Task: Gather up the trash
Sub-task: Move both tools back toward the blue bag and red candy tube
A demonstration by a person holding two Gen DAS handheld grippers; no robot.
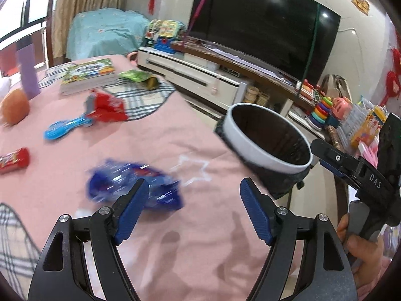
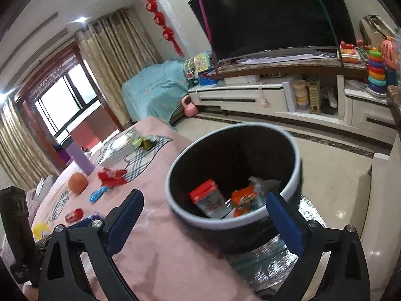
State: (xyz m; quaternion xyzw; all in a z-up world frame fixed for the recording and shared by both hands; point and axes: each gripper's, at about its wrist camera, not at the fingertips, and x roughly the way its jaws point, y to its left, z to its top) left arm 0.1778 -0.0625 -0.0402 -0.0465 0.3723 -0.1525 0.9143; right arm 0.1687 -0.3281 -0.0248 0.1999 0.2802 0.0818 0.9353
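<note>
A crumpled blue wrapper [image 1: 130,185] lies on the pink tablecloth [image 1: 175,238], just ahead of my open, empty left gripper [image 1: 194,190], near its left finger. A red wrapper [image 1: 107,106], a green packet [image 1: 137,76] and a red packet [image 1: 13,161] lie farther off. A black bin with a white rim [image 1: 269,145] stands at the table's right edge. My right gripper [image 2: 204,208] is open and empty, right in front of the bin [image 2: 208,223]. In the bin lie a red-and-white carton [image 2: 209,198] and an orange wrapper [image 2: 244,199].
On the table stand a purple bottle [image 1: 27,72], a stack of books [image 1: 89,75], an orange ball [image 1: 15,106] and a blue brush [image 1: 66,128]. A TV [image 1: 263,27] on a white cabinet [image 1: 190,72] with toys is behind. Tiled floor [image 2: 325,165] lies beyond the bin.
</note>
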